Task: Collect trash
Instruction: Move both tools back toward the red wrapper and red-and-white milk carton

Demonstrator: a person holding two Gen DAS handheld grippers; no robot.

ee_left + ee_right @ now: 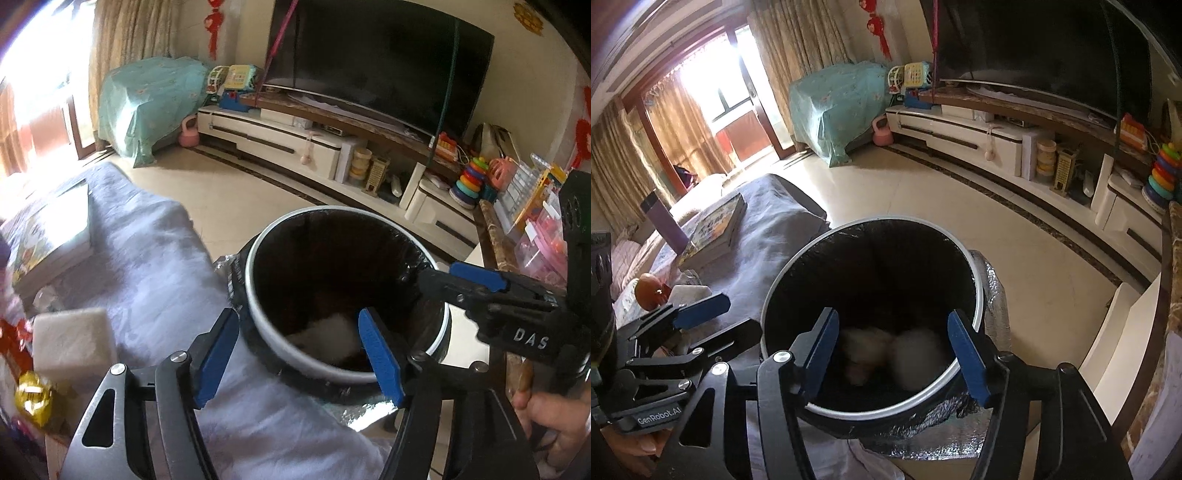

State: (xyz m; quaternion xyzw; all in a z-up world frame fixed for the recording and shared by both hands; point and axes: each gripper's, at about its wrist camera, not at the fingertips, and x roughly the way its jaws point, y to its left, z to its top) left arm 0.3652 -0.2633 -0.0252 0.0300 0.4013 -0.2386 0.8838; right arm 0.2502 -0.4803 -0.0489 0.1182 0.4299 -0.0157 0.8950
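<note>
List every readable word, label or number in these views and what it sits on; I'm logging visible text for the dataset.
"DAS" – on the right claw body, seen from the left wrist.
"GenRobot.AI" – on the left claw body, seen from the right wrist.
Book cover print: too blurred to read.
Toy phone keys: too small to read.
Bin: no text visible.

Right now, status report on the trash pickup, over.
Left gripper open, empty, at the bin rim. Right gripper open, empty, over the bin mouth. White trash already inside. Nothing blocking.

A home living room: big television [376, 62] on a low cabinet [280, 138]; children's toys [471, 181]; curtains [798, 48].
</note>
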